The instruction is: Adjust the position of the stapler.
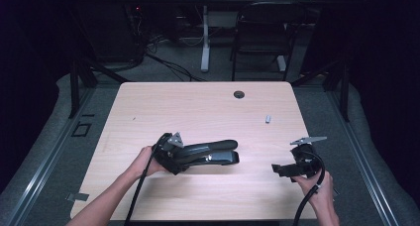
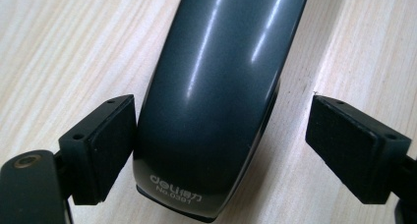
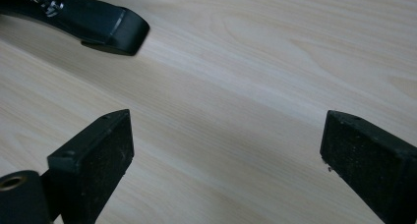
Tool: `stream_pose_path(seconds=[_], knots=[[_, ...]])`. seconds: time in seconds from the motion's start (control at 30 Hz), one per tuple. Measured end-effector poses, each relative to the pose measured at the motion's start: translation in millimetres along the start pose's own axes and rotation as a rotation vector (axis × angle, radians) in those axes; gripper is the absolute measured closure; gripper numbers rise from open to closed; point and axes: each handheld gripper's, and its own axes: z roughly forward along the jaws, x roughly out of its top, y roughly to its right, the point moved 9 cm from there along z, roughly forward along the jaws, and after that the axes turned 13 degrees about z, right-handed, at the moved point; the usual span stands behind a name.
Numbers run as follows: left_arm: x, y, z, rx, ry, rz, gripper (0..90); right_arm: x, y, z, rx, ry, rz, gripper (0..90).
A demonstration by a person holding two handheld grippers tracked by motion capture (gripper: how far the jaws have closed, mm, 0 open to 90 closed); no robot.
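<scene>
While the wooden table (image 1: 208, 107) carries the long dark stapler (image 1: 210, 153) near its middle, the left gripper (image 2: 221, 145) straddles the handle's rear end, its jaws apart with a gap on the right side. To release cleanly, I judge it should back straight off without nudging it; the right gripper (image 1: 277, 169) waits at the near right, jaws wide apart and empty.

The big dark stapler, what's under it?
The stapler lies flat on the wooden table. Bare wood shows all around it. The patch of table right beneath it is covered, so anything there cannot be seen.
</scene>
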Motion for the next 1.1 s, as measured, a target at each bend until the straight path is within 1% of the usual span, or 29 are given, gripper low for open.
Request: stream_pose_path(seconds=[0.07, 0.1, 0.13, 0.17, 0.23, 0.3, 0.33, 0.37, 0.4, 0.43, 0.47, 0.53, 0.57, 0.6, 0.63, 0.67, 0.7, 0.83, 0.9, 0.93, 0.97, 1.0, 1.03, 1.1], knots=[[0.6, -0.1, -2.5, 0.022, 0.006, -0.006, 12.0, 3.3, -8.3, -1.2, 0.013, 0.005, -0.009, 5.3], [1.1, 0.4, -4.0, 0.028, 0.013, -0.011, 12.0, 5.5, -15.2, -1.5, 0.013, 0.012, -0.025, 5.3], [1.4, 0.6, -5.7, 0.042, 0.017, -0.014, 12.0, 5.5, -15.2, -1.5, 0.013, 0.012, -0.025, 5.3], [1.9, 1.5, -7.4, 0.044, 0.025, -0.023, 12.0, 6.0, -17.7, -1.4, 0.017, 0.012, -0.034, 5.4], [2.7, 3.1, -10.3, 0.069, 0.038, -0.032, 11.8, 7.7, -23.9, -1.2, 0.022, 0.023, -0.044, 5.5], [4.8, 5.7, -13.0, 0.086, 0.058, -0.048, 11.6, 8.6, -25.8, -1.0, 0.025, 0.024, -0.045, 5.6], [8.2, 8.8, -16.9, 0.108, 0.076, -0.052, 11.0, 11.1, -30.9, 0.6, 0.043, 0.031, -0.043, 5.7], [8.2, 8.8, -16.9, 0.108, 0.076, -0.052, 10.8, 11.1, -30.9, 0.6, 0.043, 0.031, -0.043, 5.7], [9.8, 10.0, -19.4, 0.119, 0.080, -0.052, 10.7, 13.3, -36.8, 4.5, 0.047, 0.026, -0.053, 5.8], [12.0, 11.6, -21.5, 0.125, 0.093, -0.061, 10.7, 13.3, -36.8, 4.5, 0.047, 0.026, -0.053, 5.8], [13.8, 13.2, -24.0, 0.129, 0.106, -0.069, 10.7, 14.8, -39.8, 6.7, 0.044, 0.024, -0.056, 5.8], [16.2, 16.5, -27.9, 0.138, 0.117, -0.080, 9.9, 18.4, -48.1, 11.0, 0.059, 0.024, -0.053, 5.7], [17.8, 18.8, -29.5, 0.140, 0.127, -0.085, 9.6, 20.6, -58.3, 15.3, 0.064, 0.027, -0.054, 5.8], [19.0, 20.5, -31.0, 0.144, 0.132, -0.089, 9.6, 20.6, -58.3, 15.3, 0.064, 0.027, -0.054, 5.8], [20.5, 22.2, -32.4, 0.144, 0.140, -0.094, 9.1, 21.6, -67.8, 19.4, 0.060, 0.019, -0.060, 5.7], [22.0, 24.0, -33.7, 0.142, 0.148, -0.096, 9.1, 21.6, -67.8, 19.4, 0.060, 0.019, -0.060, 5.7], [23.6, 25.8, -35.1, 0.151, 0.157, -0.105, 9.1, 22.0, -73.7, 20.9, 0.068, 0.022, -0.063, 5.8], [29.9, 34.5, -40.3, 0.154, 0.188, -0.110, 9.2, 21.4, -94.7, 26.2, 0.040, 0.024, -0.081, 6.2], [32.5, 38.7, -41.1, 0.156, 0.201, -0.109, 9.7, 21.3, -106.0, 27.8, 0.055, 0.045, -0.064, 7.6], [33.5, 40.2, -41.2, 0.162, 0.202, -0.109, 9.8, 20.9, -109.4, 28.5, 0.047, 0.048, -0.058, 7.8], [34.8, 42.2, -40.9, 0.159, 0.204, -0.107, 9.8, 20.7, -112.5, 29.4, 0.046, 0.061, -0.054, 8.4], [36.1, 44.0, -40.7, 0.157, 0.206, -0.102, 9.8, 20.7, -116.0, 30.6, 0.065, 0.088, -0.031, 9.2], [37.4, 45.3, -40.5, 0.160, 0.210, -0.101, 9.8, 18.8, -117.4, 33.3, 0.081, 0.102, -0.004, 9.2], [39.9, 48.4, -39.9, 0.158, 0.217, -0.097, 9.9, 11.2, -120.2, 42.7, 0.096, 0.123, 0.017, 9.5]])
